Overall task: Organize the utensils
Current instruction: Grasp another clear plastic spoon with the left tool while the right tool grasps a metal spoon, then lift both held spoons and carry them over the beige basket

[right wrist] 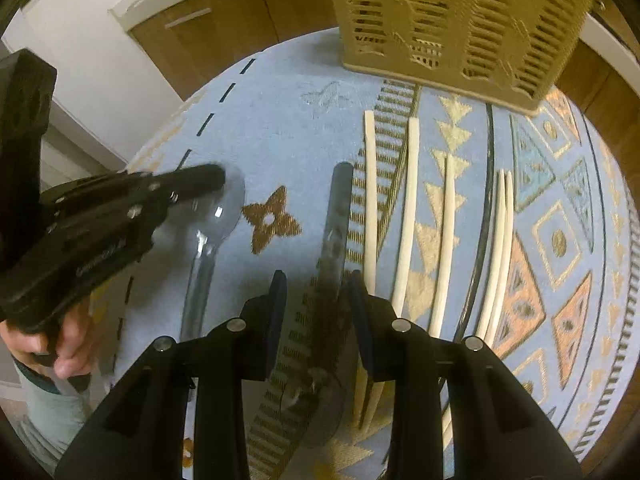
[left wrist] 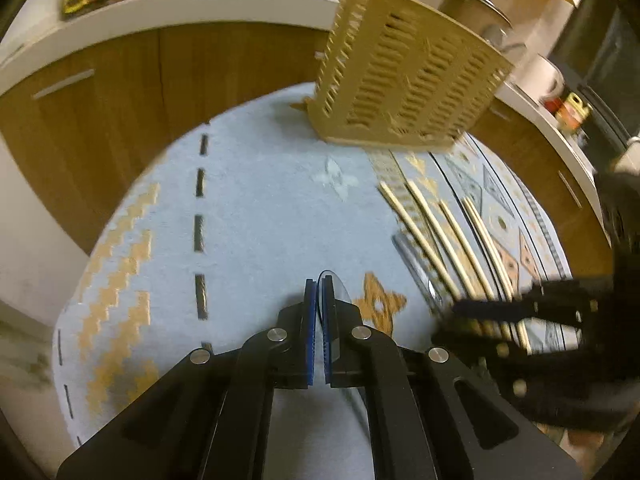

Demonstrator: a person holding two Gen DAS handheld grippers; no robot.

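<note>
A: So, where does the sorting stand?

B: Mostly undone, I'd judge. The tan slotted basket (right wrist: 460,20) stands upright at the far side of the patterned blue rug (left wrist: 256,208), and nothing I can see is in it yet.

A: And the left gripper (left wrist: 320,300)?

B: Its jaws are pressed together on the bowl of a clear plastic spoon (right wrist: 212,232). The spoon sits well short of the basket, on the plain part of the rug, with its handle trailing back toward the person. Pinching the bowl edge-on probably gives a firmer bite than the slim handle would.

A: What about the right gripper (right wrist: 318,300)?

B: Partly open, holding nothing. It hovers, pointing steeply down, over a second clear utensil (right wrist: 334,236), which lies lengthwise between the jaws; blur keeps me from naming what kind it is. The pads don't press on it.

A: Why straddle it like that?

B: Likely to line up for a side squeeze across the handle.

A: Anything else waiting?

B: Pale chopsticks (right wrist: 412,208) lie side by side just right of that utensil, their far tips pointing toward the basket, presumably laid out for easy one-at-a-time picking.
</note>
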